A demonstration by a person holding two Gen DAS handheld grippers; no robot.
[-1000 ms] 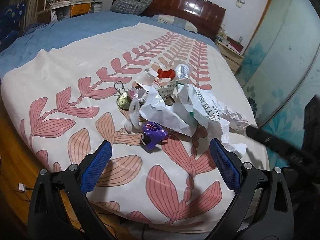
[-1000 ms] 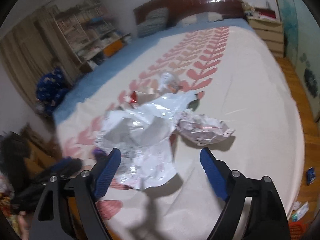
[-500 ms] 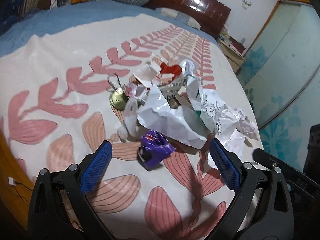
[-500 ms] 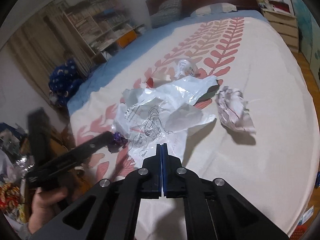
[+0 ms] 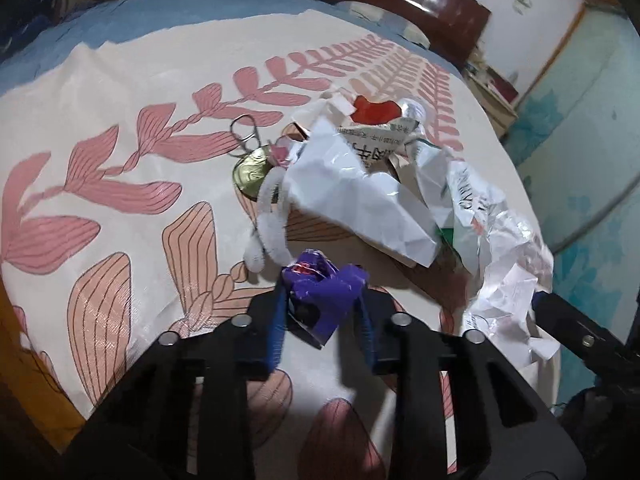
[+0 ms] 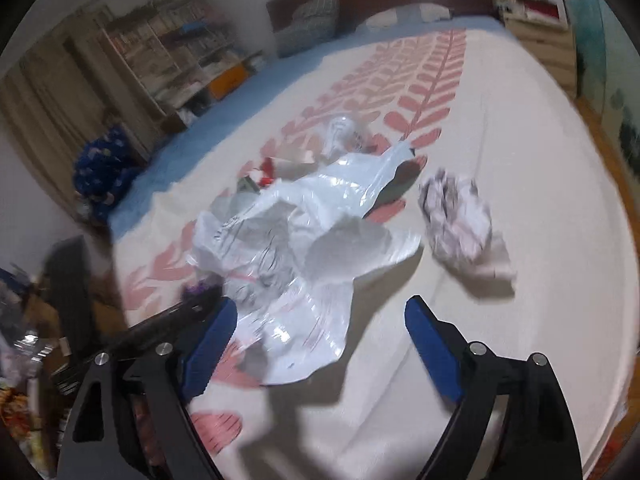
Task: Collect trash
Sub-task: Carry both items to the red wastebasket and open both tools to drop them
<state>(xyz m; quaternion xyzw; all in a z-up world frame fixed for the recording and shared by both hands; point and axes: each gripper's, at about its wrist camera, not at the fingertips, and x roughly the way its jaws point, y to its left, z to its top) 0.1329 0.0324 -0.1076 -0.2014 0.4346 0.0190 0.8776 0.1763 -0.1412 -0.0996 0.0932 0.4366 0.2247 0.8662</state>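
A heap of trash lies on the leaf-patterned bedspread. My left gripper is shut on a crumpled purple wrapper at the near side of the heap. Behind it lie a white pipe cleaner, a gold can lid, a white plastic bag and red scraps. My right gripper is open and empty, its jaws either side of the near edge of the white plastic bag. A crumpled paper ball lies to the right of the bag.
The bed's dark wooden headboard and pillows are at the far end. A bookshelf stands to the left, a nightstand to the right. The bed's near edge drops to wooden floor.
My left gripper moved forward and closed on the purple wrapper. My right gripper, shut half a second ago, has opened again over the plastic bag.
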